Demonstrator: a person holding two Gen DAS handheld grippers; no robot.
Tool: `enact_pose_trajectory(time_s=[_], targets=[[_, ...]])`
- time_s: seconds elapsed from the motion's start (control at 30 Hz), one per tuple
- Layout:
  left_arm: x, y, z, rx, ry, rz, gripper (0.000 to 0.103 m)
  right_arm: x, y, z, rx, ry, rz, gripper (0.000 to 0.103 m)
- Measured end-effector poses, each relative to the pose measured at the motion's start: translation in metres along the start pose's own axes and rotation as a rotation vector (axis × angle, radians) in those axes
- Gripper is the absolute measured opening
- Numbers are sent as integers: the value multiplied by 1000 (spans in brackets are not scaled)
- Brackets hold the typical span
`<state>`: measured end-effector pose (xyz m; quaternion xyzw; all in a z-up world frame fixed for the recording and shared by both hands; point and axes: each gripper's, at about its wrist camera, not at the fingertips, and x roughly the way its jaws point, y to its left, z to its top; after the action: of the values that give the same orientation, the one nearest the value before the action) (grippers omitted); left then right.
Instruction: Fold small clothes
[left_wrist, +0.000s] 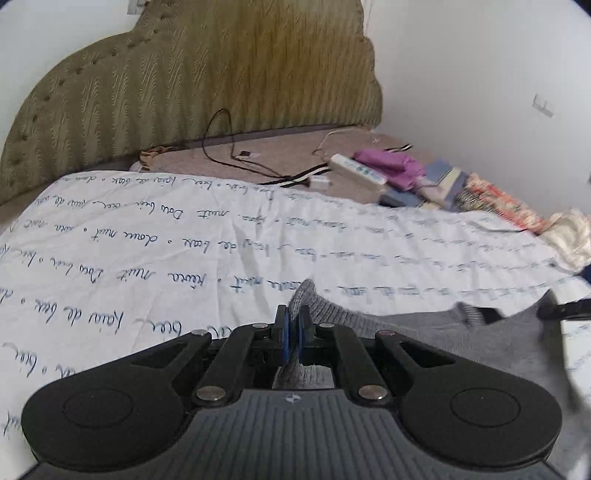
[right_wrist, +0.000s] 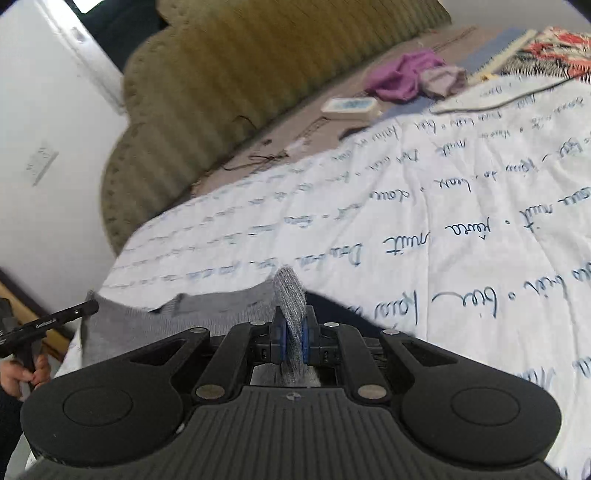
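Note:
A small grey knitted garment hangs stretched between my two grippers above a white bedsheet with blue handwriting. My left gripper is shut on one ribbed corner of it. My right gripper is shut on the other corner, which sticks up between the blue pads. In the left wrist view the right gripper shows at the right edge. In the right wrist view the garment runs left to the left gripper, held by a hand.
An olive upholstered headboard stands behind the bed. At the head of the mattress lie a black cable, a white power strip, purple cloth and a patterned fabric pile. A white wall is at right.

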<state>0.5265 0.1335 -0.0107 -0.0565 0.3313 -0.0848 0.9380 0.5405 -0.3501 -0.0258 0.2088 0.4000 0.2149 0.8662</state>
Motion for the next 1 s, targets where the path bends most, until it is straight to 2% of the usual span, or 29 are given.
enact_pose_trajectory(time_s=[0.17, 0.3, 0.33, 0.43, 0.5, 0.57, 0.6, 0.67, 0.7, 0.73, 0.77, 0.8, 0.83, 0.93, 1.0], targets=[[36, 19, -3, -84, 20, 59, 5, 31, -26, 4, 65, -17, -64, 12], [67, 36, -22, -124, 103, 142, 5, 46, -42, -8, 120, -17, -112, 10], [73, 37, -29, -124, 117, 152, 5, 51, -44, -13, 124, -16, -128, 9], [71, 27, -34, -78, 88, 182, 4, 52, -41, -19, 123, -52, -144, 9], [64, 21, -31, -53, 76, 193, 8, 48, -33, -20, 90, -69, -180, 20], [47, 19, -28, -29, 57, 197, 10, 38, -25, -22, 69, -60, -201, 40], [36, 18, -27, -19, 40, 205, 12, 28, -20, -21, 55, -69, -207, 43], [6, 18, -30, -11, -33, 242, 23, -3, -8, -28, -3, -168, -240, 42], [-11, 16, -34, -24, -92, 279, 39, -17, -1, -33, -27, -219, -255, 40], [-25, 9, -40, -36, -154, 314, 64, -28, 8, -40, -49, -253, -250, 42], [-35, -2, -46, -24, -209, 319, 74, -32, 19, -46, -83, -260, -219, 42], [-39, -16, -51, 15, -237, 300, 79, -30, 31, -48, -123, -251, -191, 43], [-36, -33, -55, 80, -229, 278, 79, -24, 44, -53, -166, -238, -181, 50], [-8, -84, -69, 252, -139, 261, 79, 12, 73, -62, -296, -198, -237, 52], [17, -102, -77, 285, -49, 263, 79, 39, 74, -63, -293, -137, -292, 52]])
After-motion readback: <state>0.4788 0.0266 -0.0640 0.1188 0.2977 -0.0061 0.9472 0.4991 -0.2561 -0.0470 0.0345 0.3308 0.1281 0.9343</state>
